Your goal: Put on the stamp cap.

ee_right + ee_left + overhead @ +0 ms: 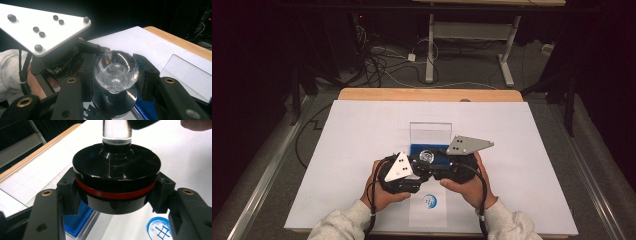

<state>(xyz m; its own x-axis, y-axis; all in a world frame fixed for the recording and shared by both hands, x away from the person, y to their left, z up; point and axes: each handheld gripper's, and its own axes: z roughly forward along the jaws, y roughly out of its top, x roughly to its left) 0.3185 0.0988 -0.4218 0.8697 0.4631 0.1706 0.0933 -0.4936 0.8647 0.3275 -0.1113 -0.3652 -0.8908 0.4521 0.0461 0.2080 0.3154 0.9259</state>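
A round stamp with a black base (116, 177), a red ring and a clear knob (116, 71) is held up between both grippers, just in front of the blue ink pad (439, 149). My left gripper (115, 193) is shut on the black base, one pad on each side. My right gripper (116, 72) is shut on the clear knob (427, 156). In the high view the left gripper (414, 172) and right gripper (443, 167) meet tip to tip at the table's middle. The left gripper's grey plate (42, 27) shows in the right gripper view.
The ink pad's clear lid (430, 132) stands open behind it. A round blue stamped mark (429, 201) lies on the white sheet (362, 145) near the front edge. The wooden table edge (427, 94) runs along the back, with cables and desk legs on the floor beyond.
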